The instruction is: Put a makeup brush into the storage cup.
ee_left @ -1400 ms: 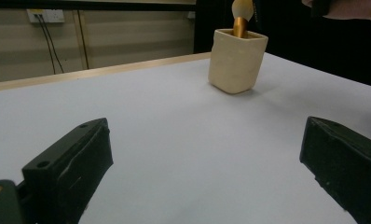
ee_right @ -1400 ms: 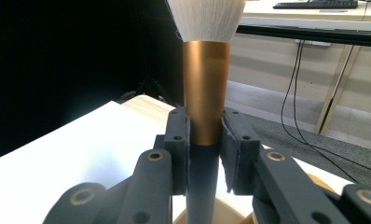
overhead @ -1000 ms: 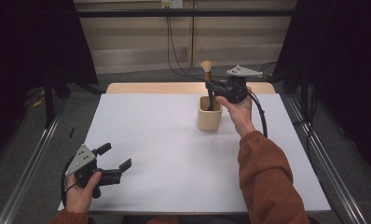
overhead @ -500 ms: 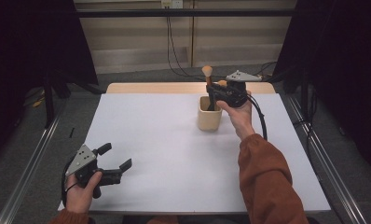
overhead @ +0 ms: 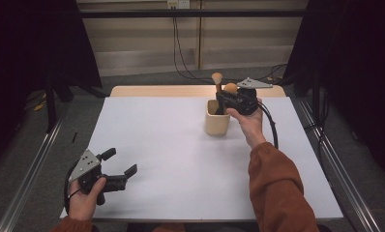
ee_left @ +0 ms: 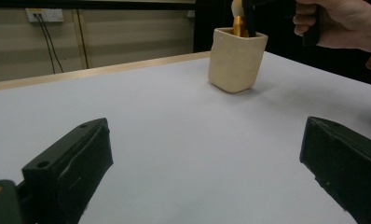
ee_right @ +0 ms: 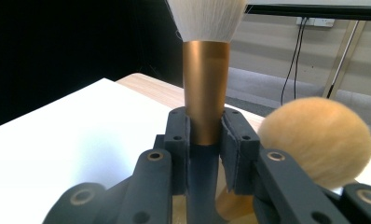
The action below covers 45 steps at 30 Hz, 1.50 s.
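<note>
white table (overhead: 171,145) | right gripper (ee_right: 206,135) clamps upright brush (ee_right: 206,88), centre-right, over cup (overhead: 216,121) | left gripper (overhead: 119,166) open, lower left

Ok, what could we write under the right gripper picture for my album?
Right gripper pinching a makeup brush by its copper collar, beside a fluffy orange brush.

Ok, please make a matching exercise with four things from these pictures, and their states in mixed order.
Things:
1. left tool
2. right tool
3. beige cup
4. round orange puff

States:
A. stands upright on the white table
B. jaws wide apart, nothing between them
C. sits beside the clamped brush, not gripped
D. closed on the copper brush handle

Pairs: 1-B, 2-D, 3-A, 4-C
</note>
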Available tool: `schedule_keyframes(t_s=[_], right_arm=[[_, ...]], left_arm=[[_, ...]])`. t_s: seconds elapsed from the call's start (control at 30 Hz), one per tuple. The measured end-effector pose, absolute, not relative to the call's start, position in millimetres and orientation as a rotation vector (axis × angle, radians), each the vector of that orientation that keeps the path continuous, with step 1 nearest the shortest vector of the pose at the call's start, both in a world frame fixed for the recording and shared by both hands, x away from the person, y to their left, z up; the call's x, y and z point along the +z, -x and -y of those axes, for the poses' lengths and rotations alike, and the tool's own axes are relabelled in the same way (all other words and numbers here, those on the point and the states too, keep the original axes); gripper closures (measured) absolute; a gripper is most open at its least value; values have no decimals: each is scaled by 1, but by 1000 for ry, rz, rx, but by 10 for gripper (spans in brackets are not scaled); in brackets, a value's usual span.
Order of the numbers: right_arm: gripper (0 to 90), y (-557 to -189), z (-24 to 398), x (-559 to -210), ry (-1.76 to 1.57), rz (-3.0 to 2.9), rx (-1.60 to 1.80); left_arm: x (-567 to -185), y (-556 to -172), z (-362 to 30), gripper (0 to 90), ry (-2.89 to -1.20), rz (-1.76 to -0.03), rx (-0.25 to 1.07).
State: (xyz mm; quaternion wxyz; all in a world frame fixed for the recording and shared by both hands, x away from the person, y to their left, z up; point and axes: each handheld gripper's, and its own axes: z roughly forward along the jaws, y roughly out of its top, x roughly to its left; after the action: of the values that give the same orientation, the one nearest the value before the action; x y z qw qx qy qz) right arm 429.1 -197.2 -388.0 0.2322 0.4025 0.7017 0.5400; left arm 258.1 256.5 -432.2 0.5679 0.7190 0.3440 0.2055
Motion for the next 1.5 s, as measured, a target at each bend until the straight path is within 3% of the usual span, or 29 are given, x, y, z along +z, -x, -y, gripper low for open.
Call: schedule_keyframes(t_s=[1.5], right_arm=[[738, -414, 203, -417, -1198, -1976, 1460]], left_arm=[[-434, -258, -256, 22, -1691, -812, 478]])
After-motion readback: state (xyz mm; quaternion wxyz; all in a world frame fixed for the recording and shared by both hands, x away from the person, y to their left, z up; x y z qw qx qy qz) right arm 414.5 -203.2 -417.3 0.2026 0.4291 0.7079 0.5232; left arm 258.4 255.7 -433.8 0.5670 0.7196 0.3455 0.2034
